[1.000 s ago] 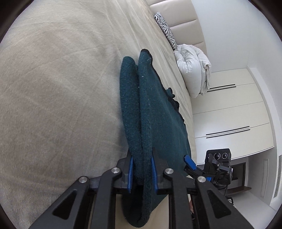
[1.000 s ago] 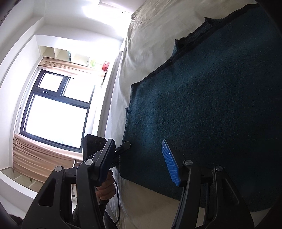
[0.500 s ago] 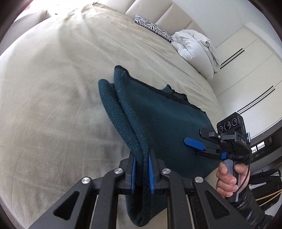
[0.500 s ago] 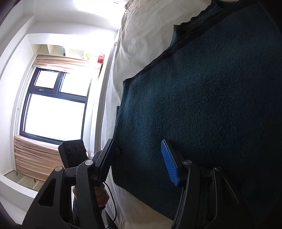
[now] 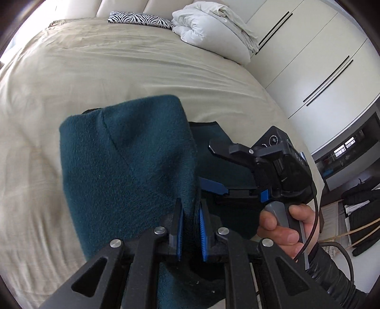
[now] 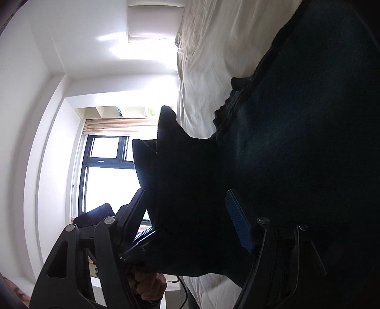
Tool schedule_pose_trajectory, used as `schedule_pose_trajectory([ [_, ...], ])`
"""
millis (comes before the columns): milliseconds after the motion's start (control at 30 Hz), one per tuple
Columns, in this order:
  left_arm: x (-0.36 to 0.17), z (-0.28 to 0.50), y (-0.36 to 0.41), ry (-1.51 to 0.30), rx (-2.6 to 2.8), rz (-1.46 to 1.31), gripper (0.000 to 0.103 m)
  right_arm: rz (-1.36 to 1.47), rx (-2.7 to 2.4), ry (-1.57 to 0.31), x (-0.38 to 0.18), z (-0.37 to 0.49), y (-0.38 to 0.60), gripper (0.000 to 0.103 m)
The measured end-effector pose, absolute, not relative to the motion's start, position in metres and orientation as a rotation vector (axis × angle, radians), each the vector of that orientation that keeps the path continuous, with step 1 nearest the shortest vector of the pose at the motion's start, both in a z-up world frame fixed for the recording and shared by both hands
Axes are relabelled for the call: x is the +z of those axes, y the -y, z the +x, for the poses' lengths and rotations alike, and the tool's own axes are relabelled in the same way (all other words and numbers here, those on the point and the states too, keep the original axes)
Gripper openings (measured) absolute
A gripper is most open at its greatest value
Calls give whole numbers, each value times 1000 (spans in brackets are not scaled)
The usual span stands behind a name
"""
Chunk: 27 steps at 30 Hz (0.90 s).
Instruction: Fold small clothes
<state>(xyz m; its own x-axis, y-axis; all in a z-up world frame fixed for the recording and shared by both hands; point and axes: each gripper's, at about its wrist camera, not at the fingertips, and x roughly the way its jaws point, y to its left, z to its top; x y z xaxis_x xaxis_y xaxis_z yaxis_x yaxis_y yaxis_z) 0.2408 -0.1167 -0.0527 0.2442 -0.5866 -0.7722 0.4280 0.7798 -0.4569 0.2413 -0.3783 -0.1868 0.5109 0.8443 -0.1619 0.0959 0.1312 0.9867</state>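
Note:
A dark teal knit garment (image 5: 133,161) lies on the beige bed (image 5: 118,71). My left gripper (image 5: 190,228) is shut on its edge and holds that part lifted and folded over. My right gripper (image 5: 217,166) is open just right of the lifted fold, over the flat part of the garment. In the right wrist view the garment (image 6: 308,142) fills the right side, the lifted flap stands between the open fingers of my right gripper (image 6: 187,206), and the left gripper (image 6: 133,244) shows low at the left.
A rolled white duvet (image 5: 213,28) and a zebra pillow (image 5: 140,19) lie at the bed's head. White wardrobe doors (image 5: 320,59) stand to the right. A window (image 6: 106,176) with a beige blind is on the other side.
My left gripper has lifted the pinched edge and carried it toward the right gripper, so the flap now stands between the right fingers. The right gripper stays open.

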Motion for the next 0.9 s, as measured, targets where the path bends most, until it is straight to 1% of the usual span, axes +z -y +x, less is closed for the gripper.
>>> schedule_pose_trajectory([
  [133, -81, 234, 136, -1155, -694, -172, 14, 1409, 693, -888, -201, 233, 401, 67],
  [267, -86, 224, 139, -1130, -684, -146, 16, 1395, 689, -910, -199, 240, 399, 68],
  [333, -83, 217, 134, -1113, -693, -138, 23, 1372, 676, -943, -197, 244, 395, 68],
  [400, -80, 211, 126, -1099, -698, -153, 41, 1340, 663, -979, -196, 244, 384, 68],
  [567, -69, 187, 105, -1042, -719, -154, 42, 1260, 621, -1069, -193, 251, 376, 66],
  [700, -71, 171, 90, -1009, -702, -123, 42, 1162, 591, -1143, -184, 254, 368, 64],
  [800, -76, 165, 85, -1009, -689, -154, 42, 1120, 554, -1190, -182, 258, 361, 55],
  [867, -75, 162, 81, -995, -687, -161, 42, 1097, 532, -1219, -182, 259, 358, 43],
  [900, -73, 158, 80, -982, -689, -159, 42, 1083, 520, -1232, -183, 259, 357, 40],
])
